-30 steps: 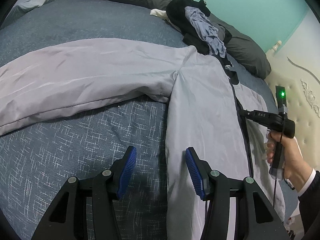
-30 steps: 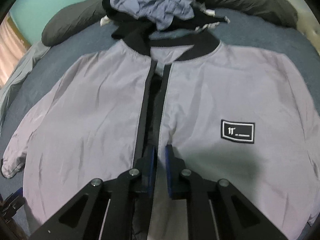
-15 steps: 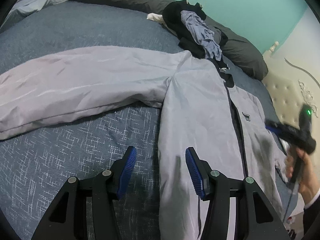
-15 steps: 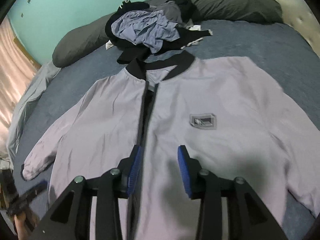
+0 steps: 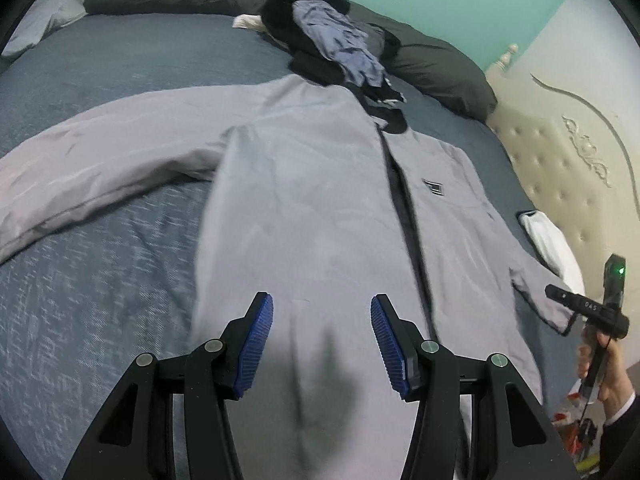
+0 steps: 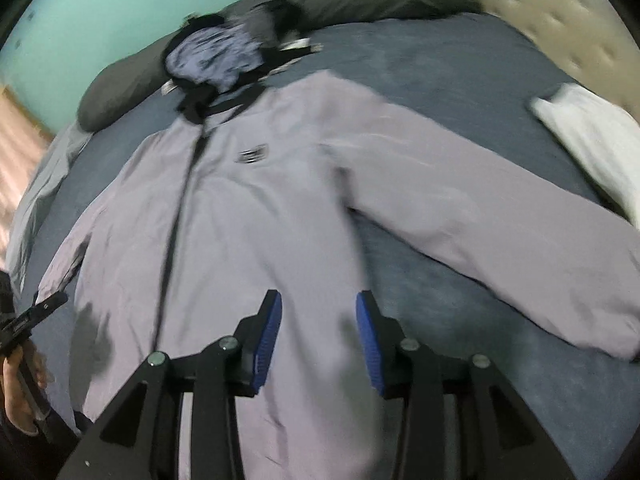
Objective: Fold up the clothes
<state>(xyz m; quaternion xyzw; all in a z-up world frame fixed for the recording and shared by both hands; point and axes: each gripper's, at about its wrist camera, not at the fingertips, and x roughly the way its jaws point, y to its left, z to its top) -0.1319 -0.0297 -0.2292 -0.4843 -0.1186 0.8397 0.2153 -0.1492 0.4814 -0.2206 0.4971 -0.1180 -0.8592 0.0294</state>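
A light grey zip jacket (image 5: 320, 200) lies flat and face up on the blue bedspread, sleeves spread out, black collar at the far end; it also shows in the right wrist view (image 6: 248, 216). My left gripper (image 5: 322, 344) is open and empty above the jacket's lower left front panel. My right gripper (image 6: 318, 336) is open and empty above the jacket's lower right side, by the gap under the right sleeve (image 6: 500, 236). The right gripper also shows at the right edge of the left wrist view (image 5: 588, 312).
A pile of dark and blue-grey clothes (image 5: 332, 36) lies beyond the collar, against dark pillows (image 5: 436, 72). A white folded item (image 6: 588, 136) lies by the cream tufted headboard (image 5: 568, 184). The blue bedspread (image 5: 100, 272) extends to the left.
Both grippers have moved apart: the left one rightwards over the jacket's body, the right one to the jacket's right side. The right gripper, shut a second ago, has opened.
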